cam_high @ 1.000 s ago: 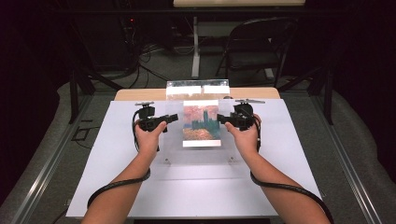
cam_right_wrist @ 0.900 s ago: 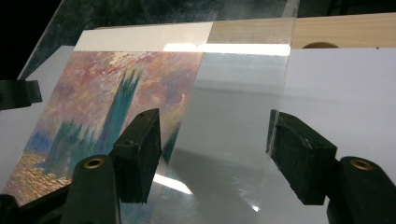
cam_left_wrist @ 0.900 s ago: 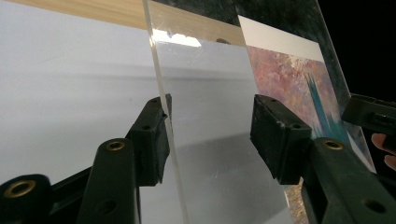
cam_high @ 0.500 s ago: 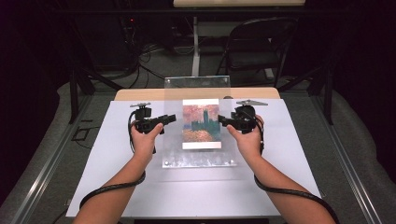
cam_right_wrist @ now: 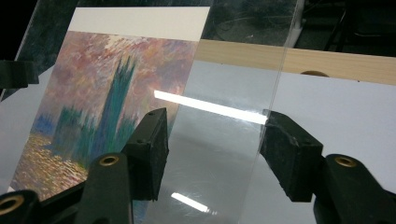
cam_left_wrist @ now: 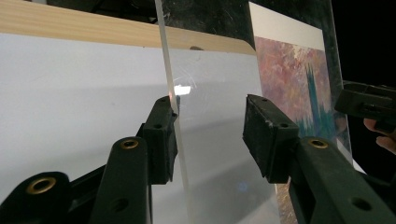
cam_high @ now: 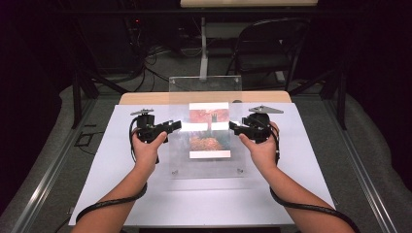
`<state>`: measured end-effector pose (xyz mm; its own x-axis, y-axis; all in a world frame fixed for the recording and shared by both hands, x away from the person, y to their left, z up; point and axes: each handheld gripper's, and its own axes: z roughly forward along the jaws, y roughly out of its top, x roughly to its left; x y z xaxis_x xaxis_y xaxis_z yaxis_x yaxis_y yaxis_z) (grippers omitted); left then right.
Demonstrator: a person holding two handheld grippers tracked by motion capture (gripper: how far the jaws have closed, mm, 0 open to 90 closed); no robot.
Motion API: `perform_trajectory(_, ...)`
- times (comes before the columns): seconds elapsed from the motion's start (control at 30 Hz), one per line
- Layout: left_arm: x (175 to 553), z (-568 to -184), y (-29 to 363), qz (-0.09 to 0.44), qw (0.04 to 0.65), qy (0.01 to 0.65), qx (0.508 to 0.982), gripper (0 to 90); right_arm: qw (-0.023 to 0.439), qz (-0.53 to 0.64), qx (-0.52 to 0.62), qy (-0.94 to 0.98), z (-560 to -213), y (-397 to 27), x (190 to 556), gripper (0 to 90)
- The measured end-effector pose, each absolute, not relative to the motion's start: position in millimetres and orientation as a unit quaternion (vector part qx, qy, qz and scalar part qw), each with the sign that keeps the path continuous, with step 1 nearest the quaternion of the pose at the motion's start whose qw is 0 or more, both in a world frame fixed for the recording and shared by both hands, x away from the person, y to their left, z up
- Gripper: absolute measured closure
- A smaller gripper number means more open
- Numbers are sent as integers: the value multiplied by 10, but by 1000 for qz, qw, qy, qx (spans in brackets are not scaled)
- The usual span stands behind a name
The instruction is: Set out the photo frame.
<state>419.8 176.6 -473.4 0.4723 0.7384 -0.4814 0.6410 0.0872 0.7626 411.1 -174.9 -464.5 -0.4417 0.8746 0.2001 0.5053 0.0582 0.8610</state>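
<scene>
Dark room and cable-strewn floor surround a wooden table (cam_high: 145, 98) covered by a white sheet (cam_high: 97, 160), with a black chair (cam_high: 265, 48) standing beyond the far edge. On the sheet a clear acrylic panel (cam_high: 208, 165) rises tilted from its near edge, carrying a painted print (cam_high: 209, 131) of towers against a pink sky with white margins. At the left, the left gripper (cam_left_wrist: 210, 126) sits at the panel's left edge: the edge passes between its jaws, touching the inner face of the left jaw, while the right jaw stands apart from the plastic, so the jaws are spread and not clamping. Past the right jaw lies the print, and farther off the other gripper's black tip. At the right, the right gripper (cam_right_wrist: 215, 144) straddles the panel's right edge: the edge runs just beside the right jaw, whether touching I cannot tell, and the left jaw sits clear over the print's corner, jaws parted. From above, both hands hold the grippers level at the panel's sides.
</scene>
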Motion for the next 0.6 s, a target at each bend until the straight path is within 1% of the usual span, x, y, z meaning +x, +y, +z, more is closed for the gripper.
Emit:
perform_trajectory(0.37,4042,-4664,1780,57,538,493,682,569,196,490,477,703,-4576,-1827,3938,504)
perform_trajectory(0.6,3943,-4634,1784,71,540,478,690,571,200,495,465,706,-4544,-1855,3849,528)
